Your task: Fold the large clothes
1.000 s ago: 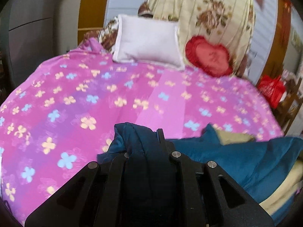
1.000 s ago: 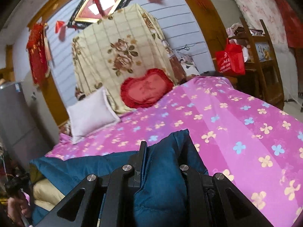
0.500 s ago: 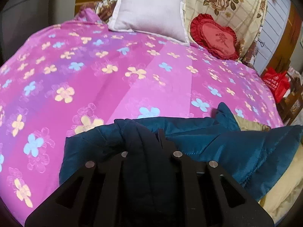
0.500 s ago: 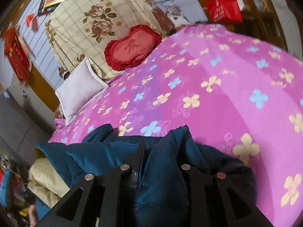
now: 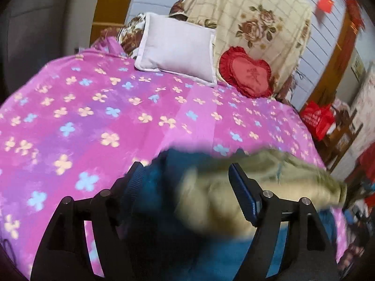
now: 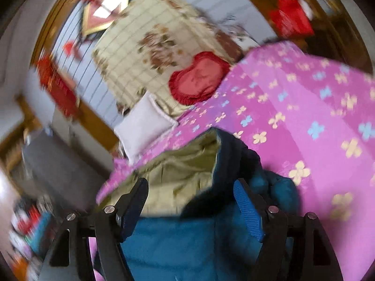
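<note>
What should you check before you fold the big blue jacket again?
1. left gripper let go: ok, its jaws stand wide apart.
2. right gripper let go: ok, also wide apart.
3. jacket on the bed: ok, its tan lining faces up.
4. Jacket lying flat: cannot tell, both views are blurred.
5. white pillow and red heart cushion out of the way: ok, both apart from the jacket.

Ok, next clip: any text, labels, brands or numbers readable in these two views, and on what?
Nothing can be read for certain.
Red heart cushion: one embroidered character in its middle, too blurred to read.
Red bag: pale print on its side, too small and blurred to read.
Teal jacket, pink bedspread: no text visible.
</note>
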`<action>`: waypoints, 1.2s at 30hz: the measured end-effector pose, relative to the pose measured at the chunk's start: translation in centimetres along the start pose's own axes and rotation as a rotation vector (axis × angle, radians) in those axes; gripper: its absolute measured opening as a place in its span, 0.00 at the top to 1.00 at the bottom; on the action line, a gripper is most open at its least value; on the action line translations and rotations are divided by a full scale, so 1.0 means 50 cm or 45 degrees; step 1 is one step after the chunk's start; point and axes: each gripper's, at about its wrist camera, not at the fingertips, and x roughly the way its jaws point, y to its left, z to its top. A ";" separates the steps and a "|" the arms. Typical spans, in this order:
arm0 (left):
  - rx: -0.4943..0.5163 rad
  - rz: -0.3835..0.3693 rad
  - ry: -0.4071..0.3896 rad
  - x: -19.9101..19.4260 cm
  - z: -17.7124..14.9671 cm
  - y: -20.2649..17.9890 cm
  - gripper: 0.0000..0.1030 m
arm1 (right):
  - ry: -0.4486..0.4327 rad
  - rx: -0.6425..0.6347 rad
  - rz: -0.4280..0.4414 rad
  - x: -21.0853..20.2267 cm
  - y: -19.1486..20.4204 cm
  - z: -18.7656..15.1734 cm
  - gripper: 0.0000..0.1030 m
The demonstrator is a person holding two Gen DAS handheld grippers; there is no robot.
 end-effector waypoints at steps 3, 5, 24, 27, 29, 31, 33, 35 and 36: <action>0.033 0.006 -0.012 -0.035 -0.060 0.003 0.27 | 0.110 -0.227 -0.097 0.014 0.040 -0.030 0.29; 0.079 0.031 0.039 -0.026 -0.087 -0.015 0.27 | 0.155 -0.292 -0.165 0.030 0.050 -0.046 0.29; 0.242 0.280 0.219 0.304 0.062 -0.155 0.27 | 0.558 -0.257 -0.538 0.340 -0.002 0.058 0.19; 0.101 0.264 0.303 0.343 0.027 -0.088 0.25 | 0.533 -0.183 -0.499 0.352 -0.043 0.049 0.07; 0.047 0.258 0.276 0.337 0.029 -0.074 0.25 | 0.500 -0.164 -0.493 0.352 -0.053 0.051 0.07; 0.071 0.311 0.266 0.325 0.031 -0.081 0.26 | 0.503 -0.162 -0.502 0.354 -0.052 0.053 0.07; 0.147 0.347 0.192 0.278 0.030 -0.105 0.26 | 0.460 -0.191 -0.532 0.329 -0.033 0.059 0.11; 0.205 0.295 0.146 0.227 0.023 -0.125 0.26 | 0.354 -0.224 -0.525 0.269 -0.002 0.069 0.12; 0.233 0.225 0.125 0.184 0.012 -0.140 0.26 | 0.313 -0.229 -0.498 0.235 0.011 0.069 0.12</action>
